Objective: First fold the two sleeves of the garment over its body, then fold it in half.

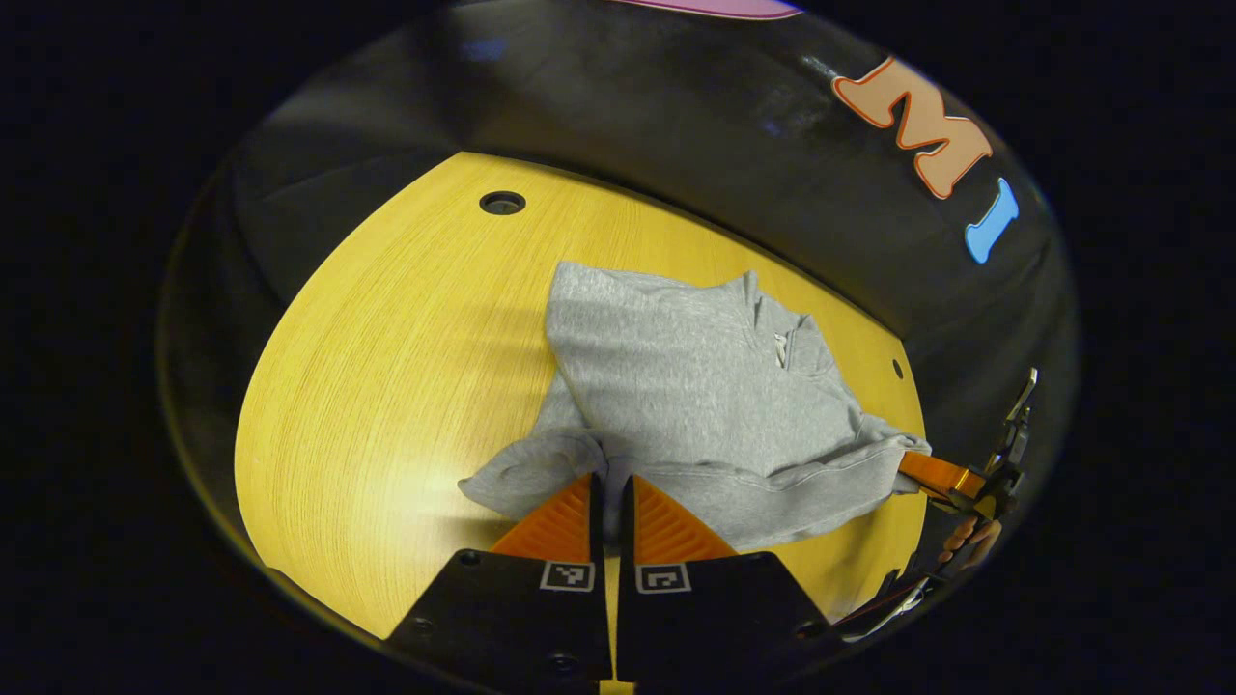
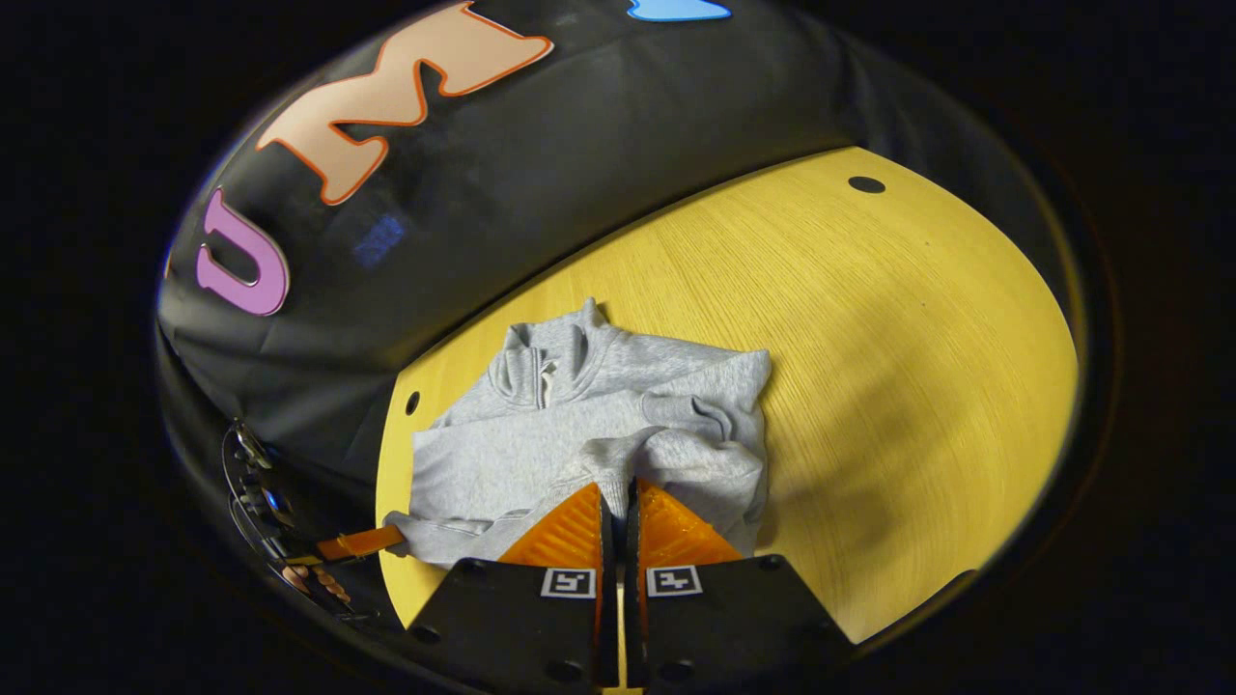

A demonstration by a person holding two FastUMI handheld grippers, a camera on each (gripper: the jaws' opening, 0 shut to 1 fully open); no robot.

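left gripper and right gripper each pinch the near hem of the grey garment on the table.

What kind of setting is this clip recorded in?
Likely a staged recording booth, not a home: black cloth wall closes in behind a bare yellow wooden table with round holes, and a grey sweatshirt is held at its hem by both handheld grippers.

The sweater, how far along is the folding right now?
Done: at least one sleeve lies across the sweater body. In hand: the left gripper and right gripper each pinch the bottom hem on the table, jaws nearly closed on cloth. Left: carrying the hem toward the collar to fold it in half.
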